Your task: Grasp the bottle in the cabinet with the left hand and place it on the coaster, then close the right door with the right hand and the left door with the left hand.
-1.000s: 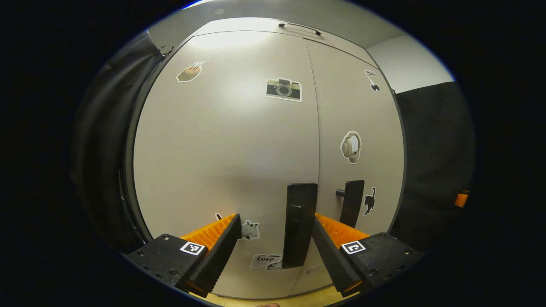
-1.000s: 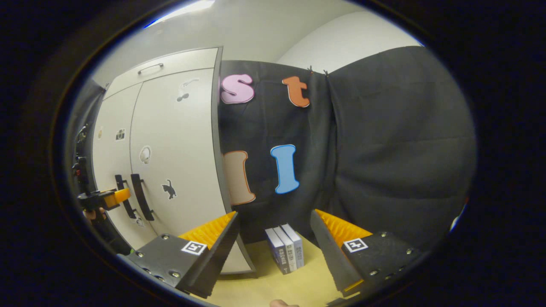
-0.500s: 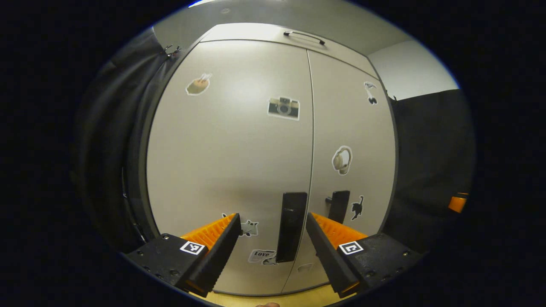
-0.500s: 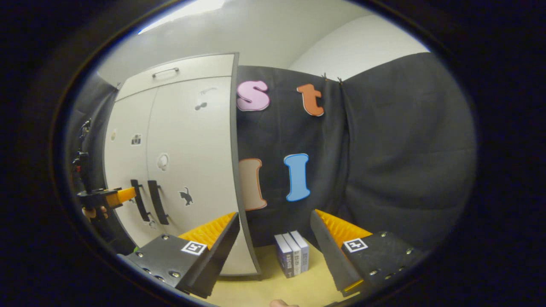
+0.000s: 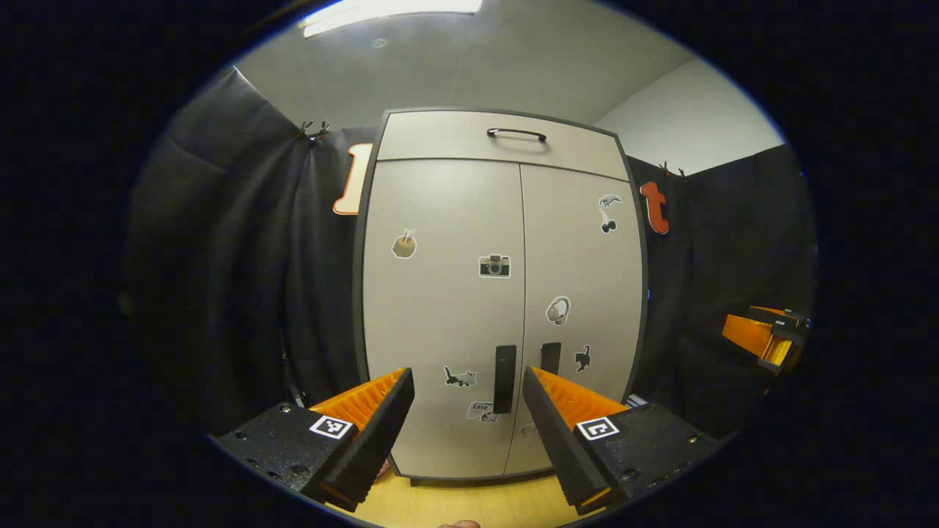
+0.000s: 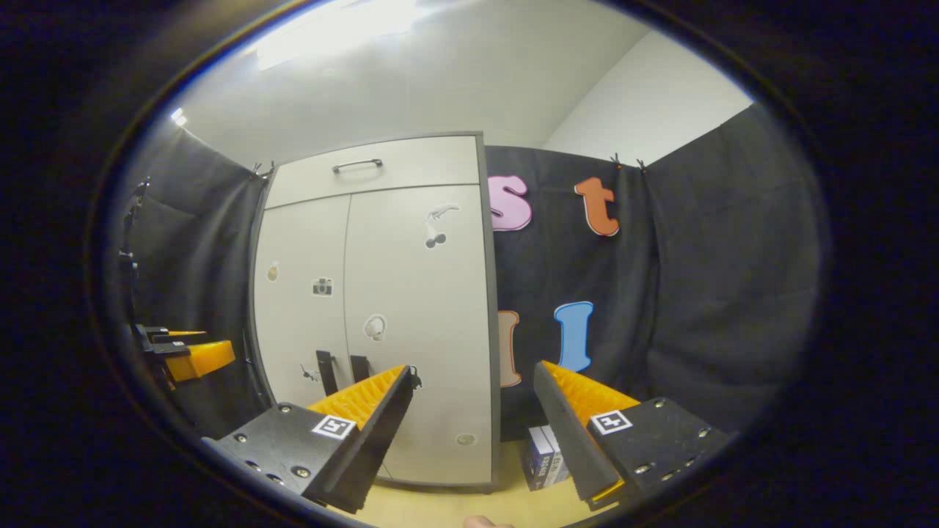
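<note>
- Backing off since a second ago, my left gripper [image 5: 465, 433] now sees the whole cabinet [image 5: 440, 411] from farther away, where earlier the doors filled its view and the left handle sat right between the fingers.
- Both doors now sit flush: the left door [image 5: 440, 308] and the right door [image 5: 583, 279] meet at a thin centre seam, with no gap that I can see.
- My left gripper's fingers are spread apart with nothing between them; the left handle [image 5: 504, 379] shows in the gap between them, well apart from the tips.
- Just beside it is the right handle [image 5: 550, 358], on the other side of the seam.
- My right gripper [image 6: 473, 433] has also pulled back; its fingers are spread and hold nothing.
- From the right gripper view I see the cabinet at an angle on the left, with a drawer [image 6: 374, 176] on top carrying a dark handle.
- Some upright books [image 6: 541, 458] stand on the yellow table [image 6: 440, 506] just beside the cabinet's right side.
- Each gripper shows at the edge of the other's view, far off.
- I cannot tell where the bottle or the coaster is from these two views.
- Small stickers dot the doors, among them a camera sticker [image 5: 494, 265] on the left door.
</note>
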A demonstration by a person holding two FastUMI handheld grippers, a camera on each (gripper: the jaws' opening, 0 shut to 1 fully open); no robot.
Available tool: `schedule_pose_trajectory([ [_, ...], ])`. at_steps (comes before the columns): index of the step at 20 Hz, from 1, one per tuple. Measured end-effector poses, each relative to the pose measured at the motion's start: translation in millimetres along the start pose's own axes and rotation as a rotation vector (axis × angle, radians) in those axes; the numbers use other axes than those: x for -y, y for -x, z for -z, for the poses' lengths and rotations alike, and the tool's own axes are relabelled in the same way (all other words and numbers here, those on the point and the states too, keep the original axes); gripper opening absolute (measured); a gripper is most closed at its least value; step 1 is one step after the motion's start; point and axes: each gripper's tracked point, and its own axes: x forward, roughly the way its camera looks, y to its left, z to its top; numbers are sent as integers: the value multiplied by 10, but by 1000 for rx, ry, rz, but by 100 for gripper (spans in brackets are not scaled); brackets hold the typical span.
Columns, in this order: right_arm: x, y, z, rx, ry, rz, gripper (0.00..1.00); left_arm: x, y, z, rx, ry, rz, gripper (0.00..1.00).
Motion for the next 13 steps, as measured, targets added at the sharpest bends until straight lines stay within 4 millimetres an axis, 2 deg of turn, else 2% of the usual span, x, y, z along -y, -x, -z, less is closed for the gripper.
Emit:
schedule_pose_trajectory([
  [3, -131, 32, 12, 7, 6, -41, 100, -33, 280, -104, 14, -13, -40, 95],
  [5, -191, 35, 73, -6, 11, -63, 100, -27, 396, -159, 23, 10, -49, 95],
  [6, -221, 44, 71, -6, 9, -74, 97, -32, 429, -180, 27, 21, -54, 95],
  [7, -231, 53, 61, -2, 5, -81, 100, -50, 463, -193, 31, 25, -62, 95],
  [8, -230, 58, 47, 3, 3, -85, 100, -67, 479, -211, 35, 23, -71, 90],
  [9, -229, 53, 29, 7, 2, -87, 100, -81, 498, -220, 36, 19, -79, 95],
  [11, -214, 57, 23, 13, -4, -90, 100, -75, 515, -224, 36, 14, -88, 95],
  [12, -197, 50, 18, 14, -4, -90, 97, -61, 514, -227, 35, 16, -89, 90],
  [13, -175, 50, 20, 15, -3, -90, 97, -49, 510, -224, 35, 18, -89, 100],
])
